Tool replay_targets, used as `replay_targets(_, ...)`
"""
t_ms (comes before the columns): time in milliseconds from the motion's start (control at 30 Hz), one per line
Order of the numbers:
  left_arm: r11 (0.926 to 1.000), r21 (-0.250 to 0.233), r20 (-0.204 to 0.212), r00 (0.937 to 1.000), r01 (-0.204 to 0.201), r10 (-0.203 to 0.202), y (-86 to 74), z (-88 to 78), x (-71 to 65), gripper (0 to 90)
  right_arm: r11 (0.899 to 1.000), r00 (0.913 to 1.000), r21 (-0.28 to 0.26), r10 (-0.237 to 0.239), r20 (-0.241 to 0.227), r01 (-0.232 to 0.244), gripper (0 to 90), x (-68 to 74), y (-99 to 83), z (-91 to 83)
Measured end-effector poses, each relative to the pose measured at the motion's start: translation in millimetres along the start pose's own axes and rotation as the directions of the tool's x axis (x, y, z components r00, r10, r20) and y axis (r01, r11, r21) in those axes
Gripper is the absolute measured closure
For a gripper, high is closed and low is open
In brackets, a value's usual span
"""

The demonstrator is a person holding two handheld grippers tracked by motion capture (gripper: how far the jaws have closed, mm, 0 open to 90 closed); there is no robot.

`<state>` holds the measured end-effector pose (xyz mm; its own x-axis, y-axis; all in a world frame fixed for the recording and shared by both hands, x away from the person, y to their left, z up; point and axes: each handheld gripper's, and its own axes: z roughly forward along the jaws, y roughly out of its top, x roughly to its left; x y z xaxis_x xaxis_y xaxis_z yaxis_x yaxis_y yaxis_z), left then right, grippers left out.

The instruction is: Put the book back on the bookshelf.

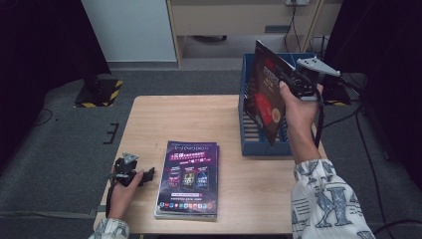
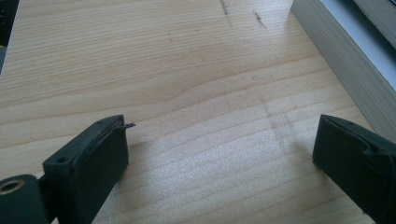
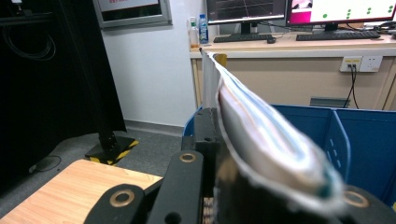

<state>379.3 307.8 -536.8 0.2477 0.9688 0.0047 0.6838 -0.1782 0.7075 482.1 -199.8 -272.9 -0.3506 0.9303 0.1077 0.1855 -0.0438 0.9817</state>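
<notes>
Count, high view: one light wooden desk (image 1: 219, 117). One blue plastic slotted file rack (image 1: 247, 134), far right on the desk. Glossy magazines: one dark red-and-black copy (image 1: 263, 94) held over the rack; a purple-covered stack (image 1: 189, 177) near left, copies not countable. Hand-held black two-jaw grippers: two.

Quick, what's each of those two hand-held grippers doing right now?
Left gripper: open, holding nothing, fingers apart over the light wooden table.
Right gripper: shut on a glossy dark red-and-black magazine, held above the blue plastic file rack.
</notes>
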Motion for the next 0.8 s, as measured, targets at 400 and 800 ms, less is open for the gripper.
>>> replay_targets(400, 1.0, 0.0, 0.0, 1.0, -0.003, 0.003, 0.1, 0.1, 0.2, 2.5, 1.0, 0.9993, 0.013, -0.026, 0.027, 0.026, 87.0, 6.7, -2.9, 16.5)
replay_targets(800, 1.0, 0.0, 0.002, 1.0, -0.006, 0.006, 0.5, 0.5, 0.1, 2.4, 0.999, 0.9978, -0.028, -0.035, 0.057, 0.036, 87.0, 8.5, -17.5, 41.0)
